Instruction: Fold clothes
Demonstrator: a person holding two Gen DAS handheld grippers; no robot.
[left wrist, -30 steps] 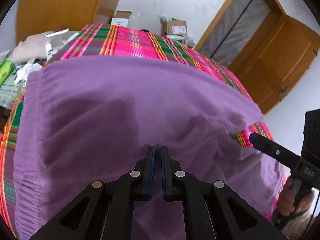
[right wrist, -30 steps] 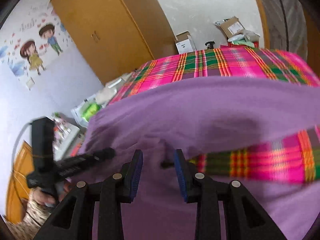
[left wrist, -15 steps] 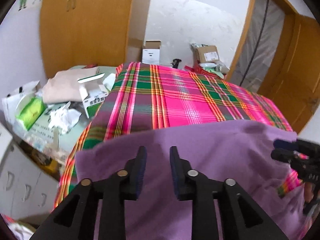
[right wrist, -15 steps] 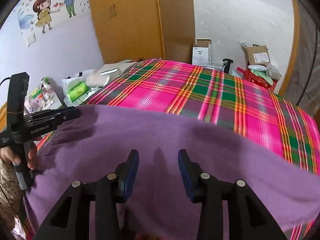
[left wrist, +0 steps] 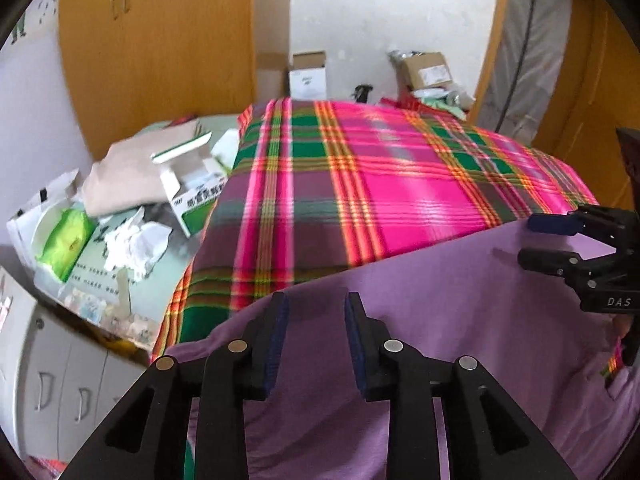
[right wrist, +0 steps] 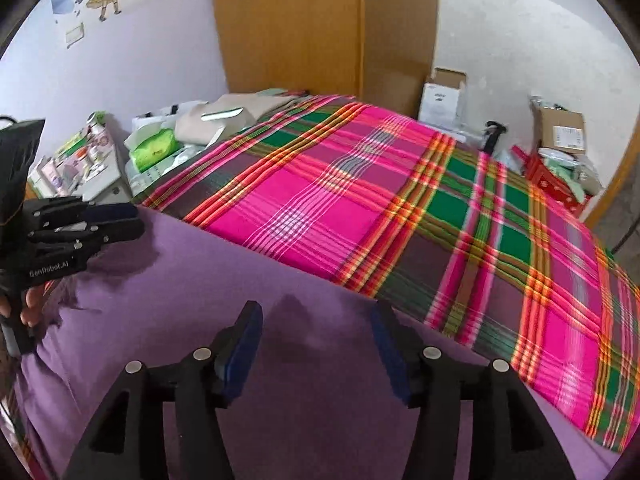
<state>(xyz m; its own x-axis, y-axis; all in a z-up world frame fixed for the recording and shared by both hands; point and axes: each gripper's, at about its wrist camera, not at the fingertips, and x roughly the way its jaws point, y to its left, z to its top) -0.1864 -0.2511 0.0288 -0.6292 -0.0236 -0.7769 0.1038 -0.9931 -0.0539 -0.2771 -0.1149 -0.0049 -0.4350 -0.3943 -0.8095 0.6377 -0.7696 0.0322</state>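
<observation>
Lying across the near end of the plaid bedspread [left wrist: 360,184], the purple garment [left wrist: 460,320] fills the lower part of both views, its far edge running straight from 9 o'clock to 3 o'clock over the pink and green checks.

In the left wrist view, the left gripper [left wrist: 314,322] sits at 6 o'clock above the cloth, its 2 blue-padded fingers parted by a moderate gap with nothing between them. The right gripper appears there at 3 o'clock, near the garment's far edge.

In the right wrist view, the right gripper [right wrist: 316,338] stands at 6 o'clock, its 2 fingers spread wide and empty, purple cloth showing through the gap. At 9 o'clock in that view a hand [right wrist: 28,302] holds the left tool's handle.

Beside the bed at 10 o'clock, a cluttered side table [left wrist: 100,280] carries an open white and green carton [left wrist: 192,192], crumpled tissue [left wrist: 134,242] and a green packet [left wrist: 66,242]. A wooden wardrobe [right wrist: 288,24] stands at 12 o'clock, with cardboard boxes [right wrist: 558,128] against the wall at 2 o'clock.
</observation>
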